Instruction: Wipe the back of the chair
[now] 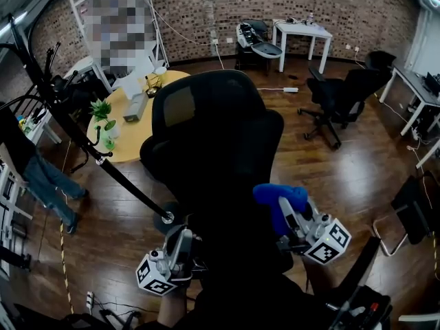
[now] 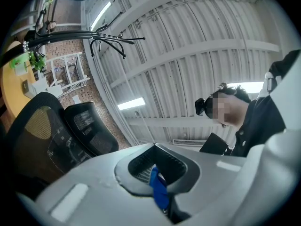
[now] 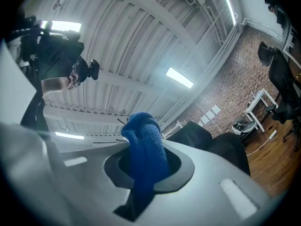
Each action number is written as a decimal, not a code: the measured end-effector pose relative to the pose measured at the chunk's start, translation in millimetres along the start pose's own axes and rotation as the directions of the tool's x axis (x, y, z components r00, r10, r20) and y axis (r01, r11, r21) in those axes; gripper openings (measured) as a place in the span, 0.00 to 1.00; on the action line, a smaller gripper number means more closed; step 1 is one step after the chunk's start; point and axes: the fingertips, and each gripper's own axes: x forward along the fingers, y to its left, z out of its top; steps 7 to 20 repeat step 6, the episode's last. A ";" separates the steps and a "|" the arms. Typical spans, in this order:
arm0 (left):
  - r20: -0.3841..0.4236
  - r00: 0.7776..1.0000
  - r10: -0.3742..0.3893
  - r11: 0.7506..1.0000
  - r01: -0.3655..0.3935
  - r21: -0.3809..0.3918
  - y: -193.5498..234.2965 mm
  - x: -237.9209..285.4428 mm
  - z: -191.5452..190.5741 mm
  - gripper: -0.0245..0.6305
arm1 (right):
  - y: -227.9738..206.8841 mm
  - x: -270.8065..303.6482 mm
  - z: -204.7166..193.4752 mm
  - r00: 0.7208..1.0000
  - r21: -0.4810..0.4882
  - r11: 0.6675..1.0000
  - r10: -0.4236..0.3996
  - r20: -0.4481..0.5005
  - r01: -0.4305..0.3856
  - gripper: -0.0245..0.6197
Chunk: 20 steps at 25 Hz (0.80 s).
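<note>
- The right gripper (image 1: 297, 220), at 5 o'clock in the head view, is clamped on a blue cloth (image 1: 278, 196). The cloth is thick terry, and its bunched end stands up out of the jaws and points toward the chair.
- The left gripper (image 1: 180, 247), at 7 o'clock, has its grey jaws drawn together. A thin blue sliver shows at the seam, and I cannot tell what it is.
- The chair (image 1: 220, 139) stands just ahead of both grippers, between them and filling the middle. It is black, with a broad rounded back that stands upright, long axis vertical. A see-through mesh headrest (image 1: 180, 106) tops it toward 12 o'clock.
- The cloth lies against the back's lower right edge.
- A black coat-rack pole (image 1: 103, 162) slants across at 9 o'clock, close to the chair's left side.
- A round yellow table (image 1: 130, 143) with small green plants (image 1: 102, 110) sits at 10 o'clock.
- A second black office chair (image 1: 340, 95) stands at 2 o'clock on the dark wood floor (image 1: 357, 174).
- A white table (image 1: 302, 30) stands against the brick wall (image 1: 330, 5) at 1 o'clock.
</note>
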 end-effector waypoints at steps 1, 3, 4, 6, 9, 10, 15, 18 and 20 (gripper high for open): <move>0.003 1.000 0.002 1.000 -0.002 -0.001 0.1 -0.5 0.3 0.04 | 0.9 -0.1 -1.1 1.000 0.002 1.000 0.001 -0.002 -0.001 0.09; 0.008 1.000 0.002 1.000 -0.002 -0.003 -0.5 -0.9 1.0 0.04 | 2.9 -0.2 -3.7 1.000 0.010 1.000 0.002 -0.005 -0.002 0.09; 0.008 1.000 0.001 1.000 -0.001 -0.004 -1.1 -0.8 1.1 0.04 | 4.1 -0.4 -4.7 1.000 0.014 1.000 0.003 -0.005 -0.003 0.09; 0.007 1.000 -0.003 1.000 0.003 -0.005 -2.7 -0.5 0.9 0.04 | 6.6 -0.8 -6.4 1.000 0.020 1.000 0.005 -0.004 -0.005 0.09; 0.007 1.000 -0.003 1.000 0.003 -0.005 -2.7 -0.5 0.9 0.04 | 6.6 -0.8 -6.4 1.000 0.020 1.000 0.005 -0.004 -0.005 0.09; 0.007 1.000 -0.003 1.000 0.003 -0.005 -2.7 -0.5 0.9 0.04 | 6.6 -0.8 -6.4 1.000 0.020 1.000 0.005 -0.004 -0.005 0.09; 0.007 1.000 -0.003 1.000 0.003 -0.005 -2.7 -0.5 0.9 0.04 | 6.6 -0.8 -6.4 1.000 0.020 1.000 0.005 -0.004 -0.005 0.09; 0.007 1.000 -0.003 1.000 0.003 -0.005 -2.7 -0.5 0.9 0.04 | 6.6 -0.8 -6.4 1.000 0.020 1.000 0.005 -0.004 -0.005 0.09; 0.007 1.000 -0.003 1.000 0.003 -0.005 -2.7 -0.5 0.9 0.04 | 6.6 -0.8 -6.4 1.000 0.020 1.000 0.005 -0.004 -0.005 0.09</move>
